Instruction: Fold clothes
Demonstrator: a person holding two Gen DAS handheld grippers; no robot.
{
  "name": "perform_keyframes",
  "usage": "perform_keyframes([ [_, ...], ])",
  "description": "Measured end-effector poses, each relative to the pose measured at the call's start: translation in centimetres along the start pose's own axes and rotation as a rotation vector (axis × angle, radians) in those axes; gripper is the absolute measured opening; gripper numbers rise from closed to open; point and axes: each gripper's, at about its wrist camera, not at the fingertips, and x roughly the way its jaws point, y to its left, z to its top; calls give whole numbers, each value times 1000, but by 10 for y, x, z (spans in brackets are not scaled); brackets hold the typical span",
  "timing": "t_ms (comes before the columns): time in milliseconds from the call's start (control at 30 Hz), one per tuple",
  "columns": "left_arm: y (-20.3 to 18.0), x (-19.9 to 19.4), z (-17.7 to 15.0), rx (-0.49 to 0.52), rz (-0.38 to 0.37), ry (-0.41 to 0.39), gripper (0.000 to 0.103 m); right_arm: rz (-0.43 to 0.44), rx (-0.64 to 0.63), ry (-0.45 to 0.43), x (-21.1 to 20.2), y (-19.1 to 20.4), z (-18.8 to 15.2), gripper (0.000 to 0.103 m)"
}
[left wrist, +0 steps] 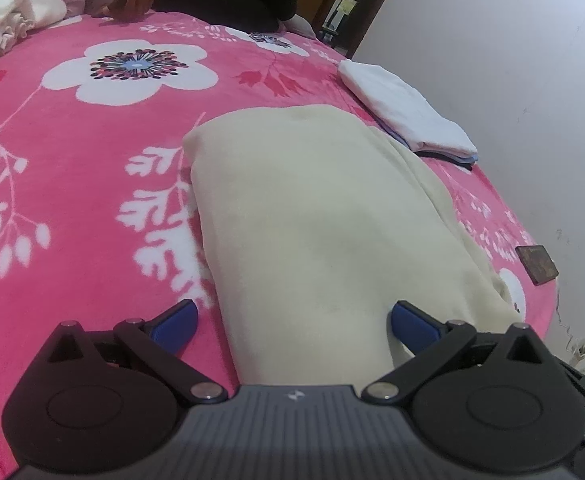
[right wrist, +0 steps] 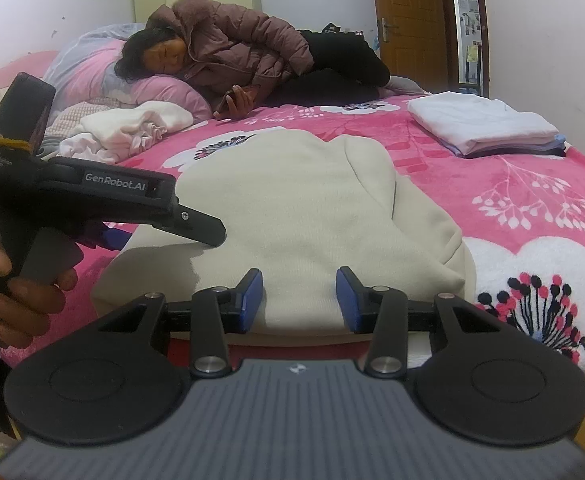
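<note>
**Cream garment part-folded on the bed, both jaws open**

Left wrist view: left gripper [left wrist: 294, 320] hovering low over the near end of a cream garment [left wrist: 312, 216], jaws spread wide, gripping nothing. Garment lying as a long folded strip on the pink floral bed [left wrist: 72, 184]. Finished white folded stack [left wrist: 404, 108] beyond, near the wall.

Right wrist view: right gripper [right wrist: 299, 300] at the garment's near hem [right wrist: 292, 208], jaws partly open, pads apart from cloth. Left gripper's tip resting on the garment. Unfolded white clothes [right wrist: 128, 130] waiting further back.

Likely step: a further fold. Next move calls for closing on the near edge and carrying it forward.
</note>
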Motion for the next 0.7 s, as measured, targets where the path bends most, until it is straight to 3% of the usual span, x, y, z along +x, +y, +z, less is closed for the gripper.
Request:
perform_keyframes([
  [700, -3, 4, -1, 13, 5, 5, 103, -4, 0, -6, -1, 3, 0, 46],
])
